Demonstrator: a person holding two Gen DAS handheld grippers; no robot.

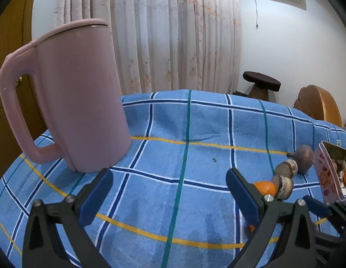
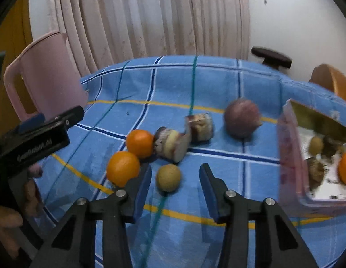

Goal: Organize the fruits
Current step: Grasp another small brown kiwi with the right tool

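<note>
My right gripper (image 2: 175,178) is open, its fingers either side of a small tan round fruit (image 2: 168,177) on the blue checked cloth. Two oranges (image 2: 123,168) (image 2: 139,143) lie to its left. Two brown-and-white cut pieces (image 2: 170,144) (image 2: 200,127) and a purple round fruit (image 2: 242,118) lie beyond. A pink box (image 2: 291,156) at the right holds an orange (image 2: 345,167) and other fruits. My left gripper (image 1: 168,187) is open and empty over bare cloth. In the left wrist view, an orange (image 1: 265,187), the cut pieces (image 1: 284,186) and the purple fruit (image 1: 304,158) lie to the right.
A tall pink jug (image 1: 77,98) stands on the cloth at the left, close to my left gripper; it also shows in the right wrist view (image 2: 48,76). The table's far edge meets a curtain. A dark stool (image 1: 262,82) and an orange chair (image 1: 318,105) stand beyond.
</note>
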